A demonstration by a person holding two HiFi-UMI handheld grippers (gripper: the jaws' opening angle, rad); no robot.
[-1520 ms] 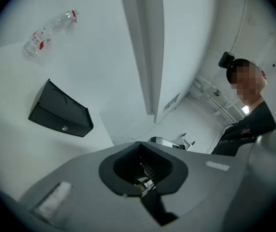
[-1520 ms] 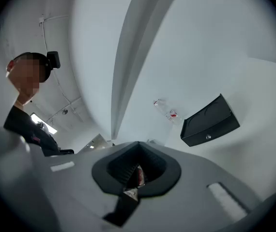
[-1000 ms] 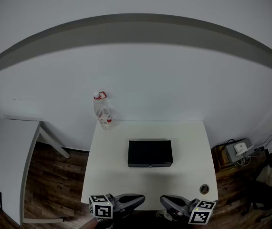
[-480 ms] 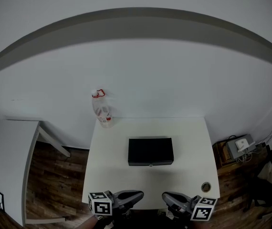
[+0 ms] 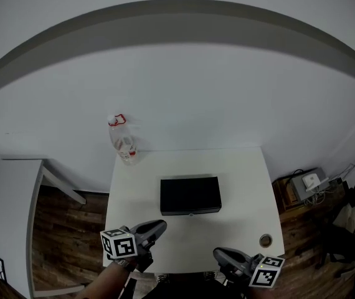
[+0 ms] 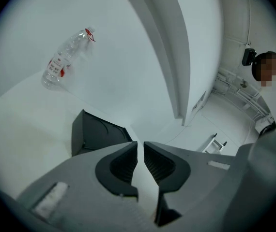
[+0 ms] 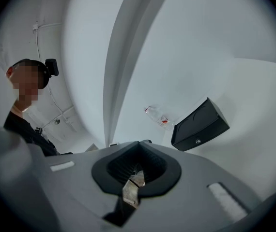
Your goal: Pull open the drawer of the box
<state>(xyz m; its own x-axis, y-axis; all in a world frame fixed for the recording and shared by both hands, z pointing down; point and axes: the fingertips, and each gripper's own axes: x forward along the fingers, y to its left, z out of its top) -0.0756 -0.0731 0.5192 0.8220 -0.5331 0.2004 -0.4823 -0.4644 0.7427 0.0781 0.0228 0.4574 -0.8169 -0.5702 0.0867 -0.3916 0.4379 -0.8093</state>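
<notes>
Head view: box (image 5: 190, 195) sits well beyond the right hand-held gripper (image 5: 218, 254).

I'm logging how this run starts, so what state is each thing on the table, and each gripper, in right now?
Box: drawer shut.
Bottle: upright, cap on.
Left gripper: fingers have just been opening, slightly apart, nothing between them.
Right gripper: fingers together, empty.

A box (image 5: 190, 195) sits on the middle of the counter (image 5: 243, 179). Behind the box and to its left, a bottle (image 5: 122, 142) stands at the far corner. Before the box, to its right, lies a round fitting (image 5: 265, 240).
</notes>
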